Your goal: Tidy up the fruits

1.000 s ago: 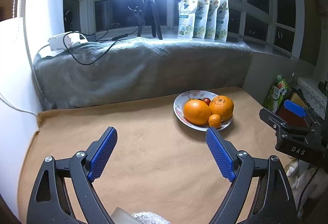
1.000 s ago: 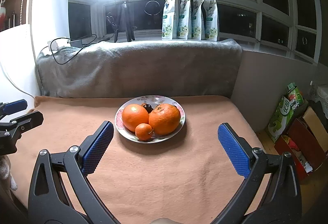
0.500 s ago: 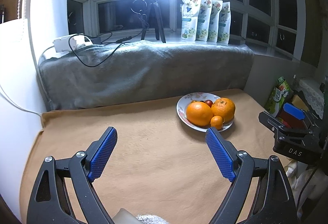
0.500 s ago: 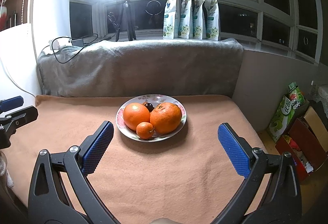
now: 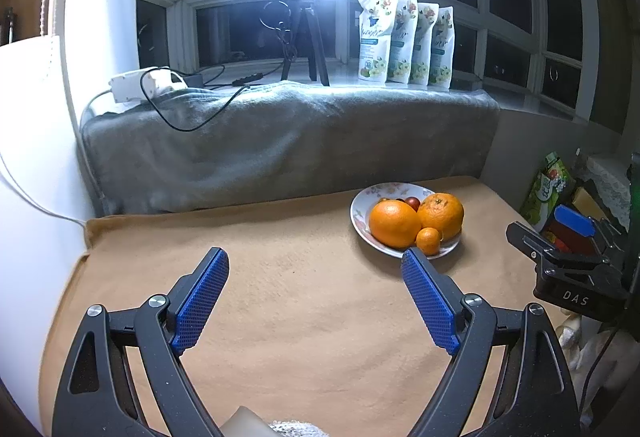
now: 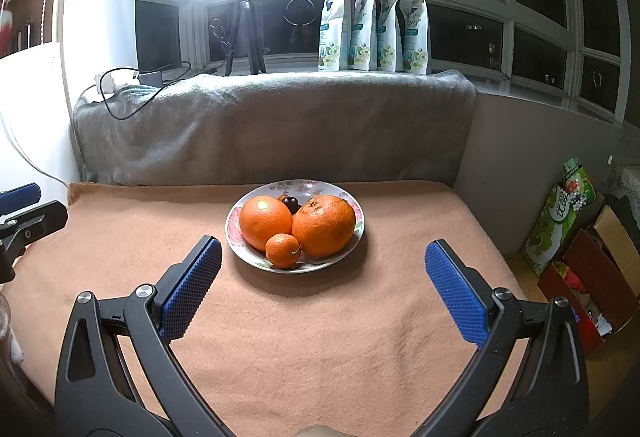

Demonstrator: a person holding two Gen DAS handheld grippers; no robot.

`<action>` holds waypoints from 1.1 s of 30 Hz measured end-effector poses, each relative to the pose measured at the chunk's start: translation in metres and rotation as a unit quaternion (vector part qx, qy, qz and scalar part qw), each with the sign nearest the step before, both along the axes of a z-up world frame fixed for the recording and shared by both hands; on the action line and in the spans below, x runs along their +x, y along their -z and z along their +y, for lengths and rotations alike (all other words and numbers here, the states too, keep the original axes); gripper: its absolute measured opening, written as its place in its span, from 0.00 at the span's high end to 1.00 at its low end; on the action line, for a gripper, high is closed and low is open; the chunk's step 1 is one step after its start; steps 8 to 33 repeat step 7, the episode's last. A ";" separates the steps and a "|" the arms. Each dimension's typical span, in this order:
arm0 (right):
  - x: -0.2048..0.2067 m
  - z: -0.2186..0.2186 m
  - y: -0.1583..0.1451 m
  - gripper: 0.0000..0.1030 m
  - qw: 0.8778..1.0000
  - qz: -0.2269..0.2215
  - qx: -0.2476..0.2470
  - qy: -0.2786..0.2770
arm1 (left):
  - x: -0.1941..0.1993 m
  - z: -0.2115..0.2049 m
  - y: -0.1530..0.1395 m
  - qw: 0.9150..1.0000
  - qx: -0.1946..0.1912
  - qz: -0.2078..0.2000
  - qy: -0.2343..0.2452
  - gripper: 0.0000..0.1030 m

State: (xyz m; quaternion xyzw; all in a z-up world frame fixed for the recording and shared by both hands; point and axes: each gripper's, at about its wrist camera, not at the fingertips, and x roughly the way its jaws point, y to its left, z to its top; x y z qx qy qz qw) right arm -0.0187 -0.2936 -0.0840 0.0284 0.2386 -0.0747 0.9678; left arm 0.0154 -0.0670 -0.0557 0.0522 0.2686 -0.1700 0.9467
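Observation:
A flowered plate (image 6: 240,211) (image 5: 362,203) stands on the tan blanket. It holds two large oranges (image 6: 266,222) (image 6: 324,225), a small mandarin (image 6: 283,250) at the front and a dark red small fruit (image 6: 291,203) behind. In the left wrist view the same fruits show at right: oranges (image 5: 394,224) (image 5: 442,215), mandarin (image 5: 428,240). My right gripper (image 6: 322,289) is open and empty, short of the plate's near rim. My left gripper (image 5: 316,297) is open and empty, left of and nearer than the plate.
A grey blanket (image 6: 272,125) covers the ledge behind, with several pouches (image 6: 372,23), a tripod lamp (image 6: 244,33) and cables on the sill. Boxes and a green carton (image 6: 560,213) sit on the floor beyond the table's right edge.
Both grippers have drawn back slightly from the plate. Both stay open and the fruits have not moved.

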 end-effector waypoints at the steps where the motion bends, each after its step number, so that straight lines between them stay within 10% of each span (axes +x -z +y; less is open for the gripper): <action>1: 0.000 0.000 0.000 0.00 1.000 0.000 0.000 0.000 | 0.000 0.000 0.000 1.000 0.000 0.000 0.000 0.14; 33: 0.002 -0.001 0.005 0.00 1.000 0.004 0.000 0.000 | 0.001 0.001 0.002 1.000 0.001 0.002 -0.001 0.14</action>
